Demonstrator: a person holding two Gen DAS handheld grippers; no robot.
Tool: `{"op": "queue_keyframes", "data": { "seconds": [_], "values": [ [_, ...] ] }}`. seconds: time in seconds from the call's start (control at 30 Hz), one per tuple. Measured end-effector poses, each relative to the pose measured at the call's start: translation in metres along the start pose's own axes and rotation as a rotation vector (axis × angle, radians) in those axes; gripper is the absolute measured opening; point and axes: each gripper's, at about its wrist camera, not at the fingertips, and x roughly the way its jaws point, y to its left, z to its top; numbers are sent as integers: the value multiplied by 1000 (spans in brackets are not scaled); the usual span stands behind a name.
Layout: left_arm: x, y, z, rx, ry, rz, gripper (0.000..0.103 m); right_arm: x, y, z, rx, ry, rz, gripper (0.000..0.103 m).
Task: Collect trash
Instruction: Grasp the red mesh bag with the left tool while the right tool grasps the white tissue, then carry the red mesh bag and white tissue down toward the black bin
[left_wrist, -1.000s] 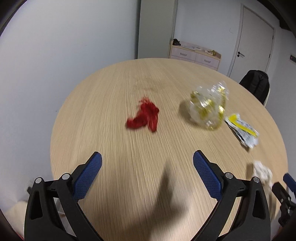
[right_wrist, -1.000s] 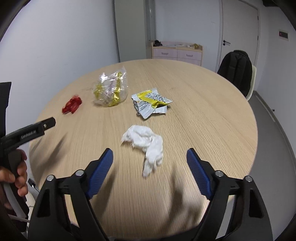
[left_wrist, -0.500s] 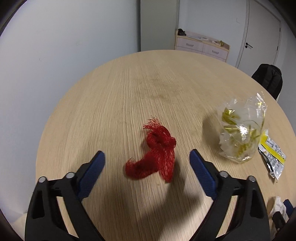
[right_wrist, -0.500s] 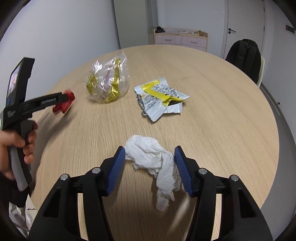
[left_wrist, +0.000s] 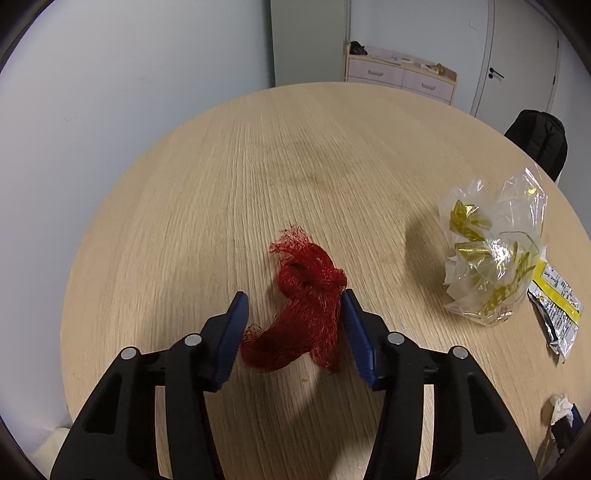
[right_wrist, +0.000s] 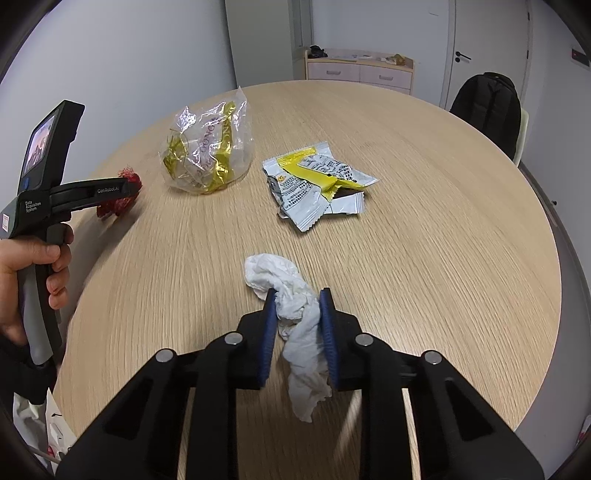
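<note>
Four pieces of trash lie on the round wooden table (right_wrist: 424, 229). At lower centre of the left wrist view, the left gripper (left_wrist: 293, 310) is closing around the red mesh scrap (left_wrist: 306, 314); its right pad touches the mesh, the left one stands just clear. The right gripper (right_wrist: 297, 306) (lower centre of its own view) is closing too, both pads pressing the white tissue (right_wrist: 291, 291). Beyond lie a clear plastic bag (right_wrist: 208, 151) and, right of it, a silver-and-yellow wrapper (right_wrist: 317, 184).

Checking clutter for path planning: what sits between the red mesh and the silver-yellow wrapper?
The crumpled clear bag with gold ribbon sits between the red mesh and the silver-yellow wrapper, clearest in the right wrist view.
</note>
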Motion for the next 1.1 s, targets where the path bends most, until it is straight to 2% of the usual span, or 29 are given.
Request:
{"op": "queue_keyframes", "data": {
  "seconds": [0.13,0.2,0.3,0.63,1.1],
  "values": [
    [0,-1,-1,-1,-1,0,36,0,1,-1,-12,-2,-8,13],
    [-2,-2,-2,0,0,1,26,1,0,-1,-14,-3,-10,12],
    [-4,-2,-4,-6,2,7,20,2,1,-1,-22,-8,-15,12],
    [-24,1,-23,-25,-6,3,19,-1,1,-4,-22,-19,-8,10],
    [-94,-10,-55,-20,-56,-16,19,-41,3,-11,-21,-80,4,10]
  ]
}}
